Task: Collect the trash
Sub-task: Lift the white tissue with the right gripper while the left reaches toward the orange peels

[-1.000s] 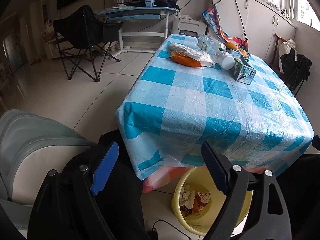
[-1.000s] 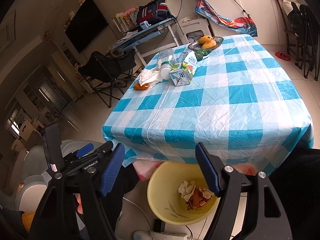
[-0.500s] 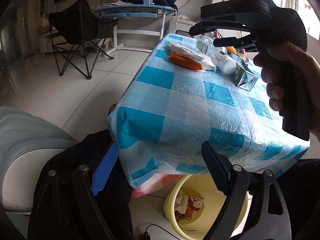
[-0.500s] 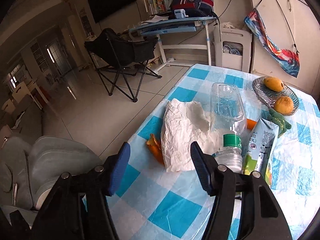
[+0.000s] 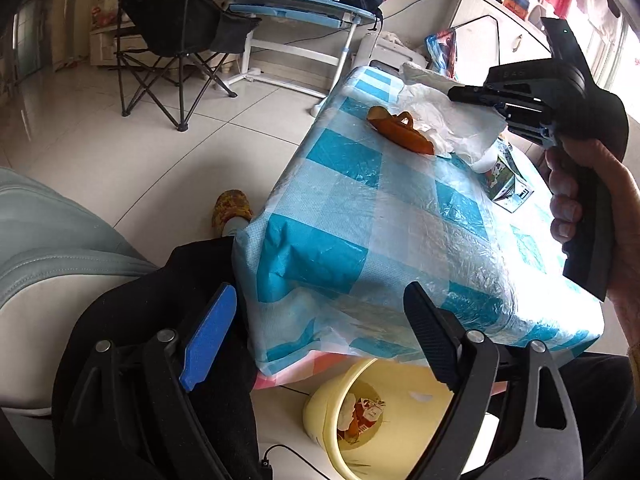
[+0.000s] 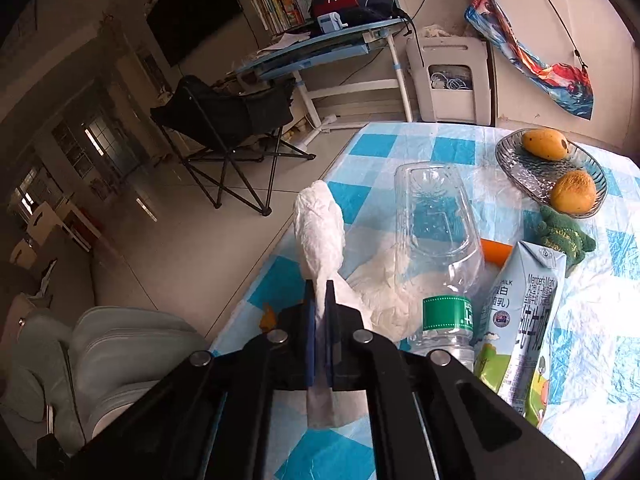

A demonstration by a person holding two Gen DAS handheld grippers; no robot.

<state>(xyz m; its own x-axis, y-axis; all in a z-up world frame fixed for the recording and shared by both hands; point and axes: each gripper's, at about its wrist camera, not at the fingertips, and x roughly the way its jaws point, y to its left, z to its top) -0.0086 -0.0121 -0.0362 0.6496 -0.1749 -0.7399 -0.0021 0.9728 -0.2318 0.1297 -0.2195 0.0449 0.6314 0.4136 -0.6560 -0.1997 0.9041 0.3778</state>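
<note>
My right gripper (image 6: 319, 296) is shut on a crumpled white paper napkin (image 6: 322, 232), which rises between its fingers over the blue checked table (image 6: 592, 320). An empty clear plastic bottle (image 6: 436, 240) and a milk carton (image 6: 520, 328) lie just right of it. In the left wrist view the right gripper (image 5: 464, 92) pinches the napkin (image 5: 444, 120) beside an orange peel (image 5: 400, 132). My left gripper (image 5: 320, 340) is open and empty, low by the table's near corner, above a yellow bin (image 5: 320, 412) holding some trash.
A glass dish (image 6: 516, 172) with two fruits and a green plush toy (image 6: 560, 236) sit at the table's far right. A black folding chair (image 5: 168, 28) and a desk (image 5: 296, 4) stand beyond. A grey sofa (image 5: 48, 240) is at left.
My right gripper moved down onto the napkin and closed on it, lifting part of it. My left gripper shifted slightly left and stayed open.
</note>
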